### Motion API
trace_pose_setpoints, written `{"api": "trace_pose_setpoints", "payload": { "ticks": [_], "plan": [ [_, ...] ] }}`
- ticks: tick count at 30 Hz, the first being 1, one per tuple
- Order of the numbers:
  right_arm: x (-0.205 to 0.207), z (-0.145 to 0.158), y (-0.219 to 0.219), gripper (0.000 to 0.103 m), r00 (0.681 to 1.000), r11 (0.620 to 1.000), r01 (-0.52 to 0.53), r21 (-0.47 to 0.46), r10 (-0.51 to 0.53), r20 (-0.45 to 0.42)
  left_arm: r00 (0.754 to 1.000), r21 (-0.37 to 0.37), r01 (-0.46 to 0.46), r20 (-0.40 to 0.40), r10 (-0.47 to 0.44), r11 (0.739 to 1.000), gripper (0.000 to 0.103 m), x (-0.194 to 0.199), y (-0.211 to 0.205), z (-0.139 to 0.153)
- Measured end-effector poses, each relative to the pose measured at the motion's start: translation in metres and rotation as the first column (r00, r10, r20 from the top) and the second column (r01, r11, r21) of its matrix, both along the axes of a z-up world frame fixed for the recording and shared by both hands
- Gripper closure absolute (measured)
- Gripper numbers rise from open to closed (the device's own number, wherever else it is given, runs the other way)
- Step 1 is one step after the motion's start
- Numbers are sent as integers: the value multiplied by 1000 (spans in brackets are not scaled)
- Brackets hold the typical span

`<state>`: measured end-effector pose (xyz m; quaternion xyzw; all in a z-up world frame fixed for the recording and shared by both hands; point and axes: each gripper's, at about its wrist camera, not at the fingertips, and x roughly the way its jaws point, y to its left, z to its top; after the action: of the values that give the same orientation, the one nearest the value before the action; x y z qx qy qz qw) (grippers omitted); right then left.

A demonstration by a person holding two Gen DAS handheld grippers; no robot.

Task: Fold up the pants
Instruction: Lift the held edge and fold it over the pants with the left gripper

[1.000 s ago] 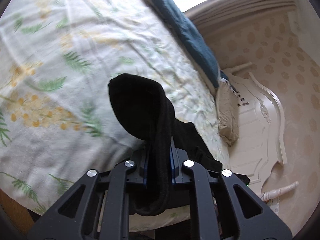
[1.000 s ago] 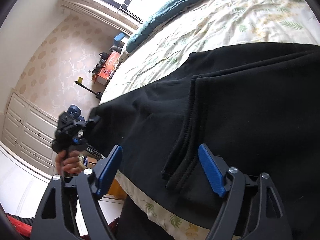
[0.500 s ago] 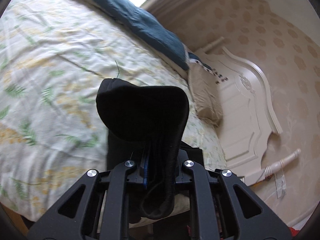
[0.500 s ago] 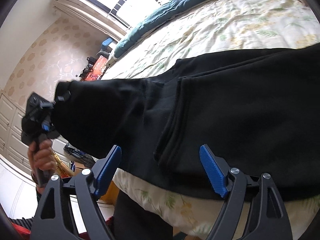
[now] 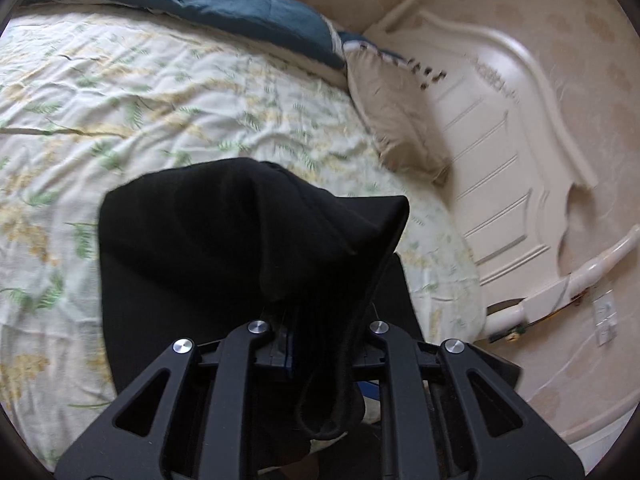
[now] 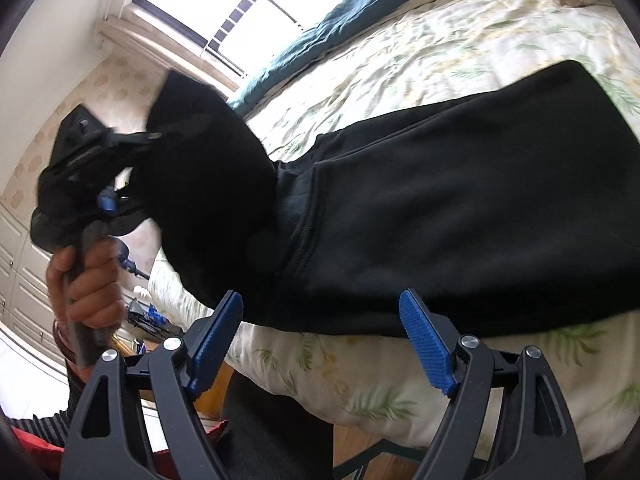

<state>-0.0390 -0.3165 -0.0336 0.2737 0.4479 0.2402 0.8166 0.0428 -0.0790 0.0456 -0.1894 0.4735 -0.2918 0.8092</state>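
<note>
Black pants lie across the near edge of a floral bed. In the left wrist view my left gripper is shut on one end of the pants, which bunches up over the jaws and hides the pads. The right wrist view shows that same left gripper, held by a hand, lifting the pants' end above the rest of the cloth. My right gripper stands open just in front of the pants' near hem, blue pads apart and nothing between them.
The bed sheet has a leaf print, with a teal blanket along its far side and a beige pillow by the cream headboard. A window and white cupboards stand at the left.
My left gripper has carried the pants' end up and over toward the headboard side, rolling as it went. The right gripper has drifted slightly along the hem, still open.
</note>
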Motion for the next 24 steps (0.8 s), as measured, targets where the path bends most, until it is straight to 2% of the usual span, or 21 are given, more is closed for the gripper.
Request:
{"api": "trace_pose_setpoints", "payload": {
  "ticks": [5,11,14,17,24],
  "plan": [
    [-13,-2,-19,23,999,999,41,28,-41,4,1000,77,-15,-17,16,997,88,6,-36,-20],
    [-20,-7,-38,23,997,995,82,54,-82,0,999,181,-46,14,44,982,87,6,-65,-32],
    [-26,-7,-45,23,995,993,98,64,-99,1,999,207,-53,22,49,977,87,6,-78,-38],
    [-32,-10,-53,23,993,989,120,84,-119,-9,998,267,-60,46,50,962,87,7,-91,-46],
    [-39,-13,-61,23,987,983,160,91,-158,-28,995,352,-76,88,48,933,87,3,-108,-58]
  ]
}}
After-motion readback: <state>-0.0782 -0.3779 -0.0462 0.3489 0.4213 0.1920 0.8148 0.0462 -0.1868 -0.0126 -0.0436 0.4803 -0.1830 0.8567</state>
